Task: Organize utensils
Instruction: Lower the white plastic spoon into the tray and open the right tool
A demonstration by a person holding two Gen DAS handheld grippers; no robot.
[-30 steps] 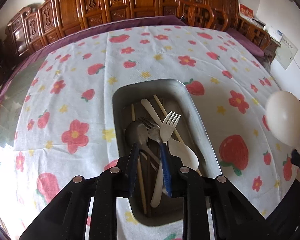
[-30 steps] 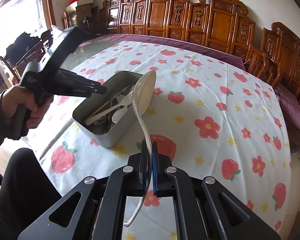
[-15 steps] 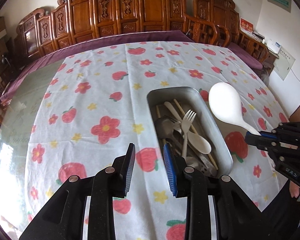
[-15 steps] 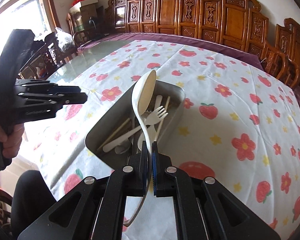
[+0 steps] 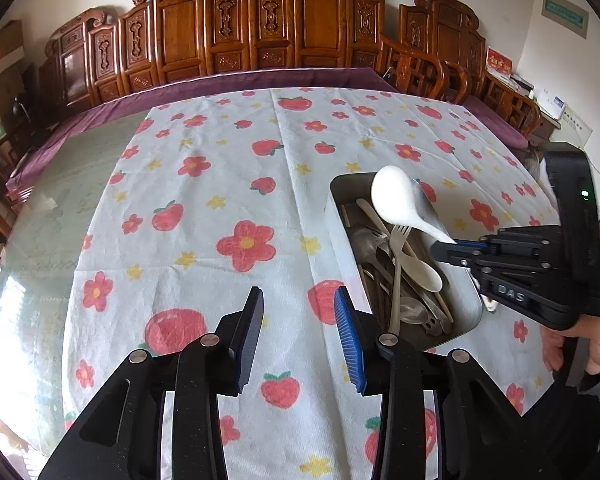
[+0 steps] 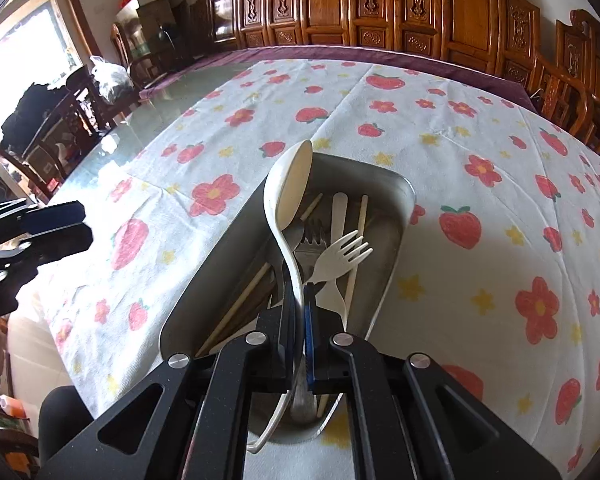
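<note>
Right gripper (image 6: 302, 312) up over the metal tray (image 6: 404, 196), jaws tight on the handle of a big white spoon (image 6: 286, 192), bowl up in the air above the tray. Left gripper (image 5: 298, 322) beside the tray, above the flower cloth (image 5: 220, 200) on the bench, jaws wide, holding nothing. Inside the tray: white fork (image 6: 342, 256), spoons, chopsticks (image 6: 360, 220).

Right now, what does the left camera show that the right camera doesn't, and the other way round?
Only the left camera shows the hand holding the right tool, and the left tool wide open and empty over the tablecloth.

Only the right camera shows the big white spoon's handle running back past the closed fingers, and the bright window.

Both show the big white spoon held over the metal tray of forks, spoons and chopsticks, plus the carved wooden chairs.
</note>
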